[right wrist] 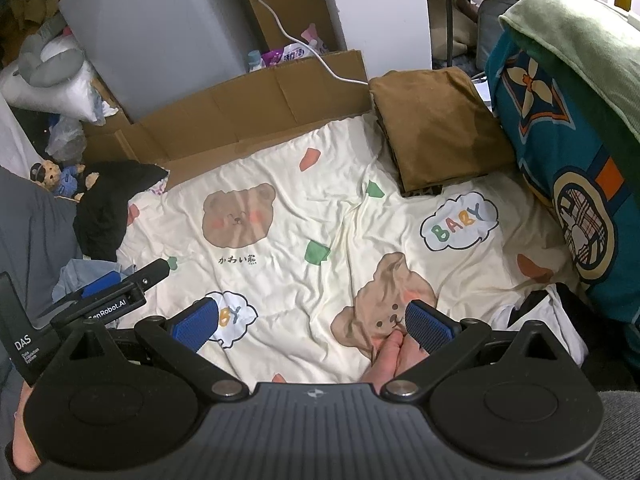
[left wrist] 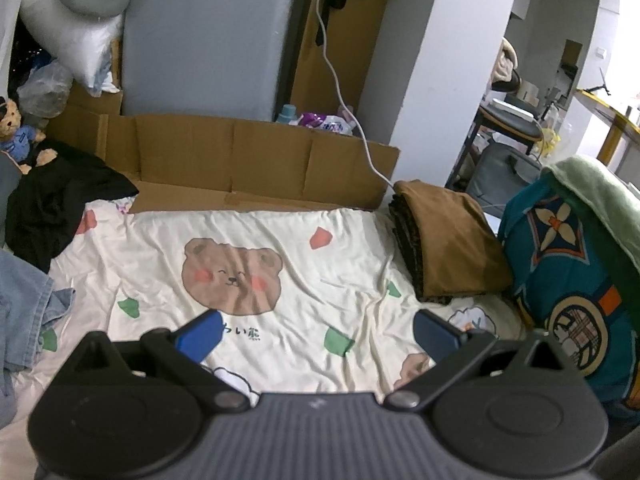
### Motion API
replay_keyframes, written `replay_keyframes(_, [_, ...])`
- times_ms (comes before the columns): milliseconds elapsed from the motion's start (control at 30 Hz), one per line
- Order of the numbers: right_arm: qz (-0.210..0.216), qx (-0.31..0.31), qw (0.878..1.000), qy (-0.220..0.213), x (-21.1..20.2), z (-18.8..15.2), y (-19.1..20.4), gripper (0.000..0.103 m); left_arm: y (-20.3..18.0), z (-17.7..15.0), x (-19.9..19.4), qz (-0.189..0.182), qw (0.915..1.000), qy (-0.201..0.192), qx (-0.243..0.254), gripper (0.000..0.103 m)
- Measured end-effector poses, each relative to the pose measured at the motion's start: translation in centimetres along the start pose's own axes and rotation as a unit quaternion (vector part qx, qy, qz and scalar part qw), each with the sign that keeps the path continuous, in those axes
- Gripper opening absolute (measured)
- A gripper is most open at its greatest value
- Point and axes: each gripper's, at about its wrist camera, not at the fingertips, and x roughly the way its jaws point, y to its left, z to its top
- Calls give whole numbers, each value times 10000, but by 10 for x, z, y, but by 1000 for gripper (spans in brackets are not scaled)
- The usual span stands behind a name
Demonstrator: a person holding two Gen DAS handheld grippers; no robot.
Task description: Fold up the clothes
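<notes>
A folded brown garment (left wrist: 448,236) (right wrist: 436,128) lies at the far right of the cream bear-print sheet (left wrist: 300,220) (right wrist: 320,200). A crumpled black garment (left wrist: 60,208) (right wrist: 112,204) sits at the sheet's left edge, with a heap of blue denim (left wrist: 24,312) (right wrist: 88,274) nearer me. My left gripper (left wrist: 318,334) hovers open over the sheet's near middle, holding nothing; it also shows at the left of the right wrist view (right wrist: 120,288). My right gripper (right wrist: 312,324) is open and holds nothing, just above the sheet. A person's fingers or toes (right wrist: 394,350) show beside its right pad.
A teal patterned quilt (left wrist: 568,264) (right wrist: 560,140) with a green towel (left wrist: 600,196) (right wrist: 580,40) on top rises at the right. Flattened cardboard (left wrist: 240,152) (right wrist: 260,100) lines the far edge, crossed by a white cable (left wrist: 340,92). A teddy bear (left wrist: 18,128) (right wrist: 56,178) sits at the far left.
</notes>
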Motion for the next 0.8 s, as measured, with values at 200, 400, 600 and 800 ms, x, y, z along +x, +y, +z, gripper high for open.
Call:
replay_keyframes(200, [-11, -108, 9999, 16, 1, 0, 2, 103, 1, -2, 0, 75, 9999, 77, 48, 102])
replay_keyframes(400, [-3, -330, 9994, 74, 0, -3, 9, 103, 5, -1, -4, 128, 9999, 34, 8, 102])
replay_keyframes(600, [5, -552, 9984, 131, -1, -6, 15, 103, 11, -3, -6, 138, 9999, 45, -71, 102])
replay_keyframes(800, [-64, -740, 9971, 182, 15, -3, 23, 103, 19, -6, -6, 287, 9993, 79, -206, 102])
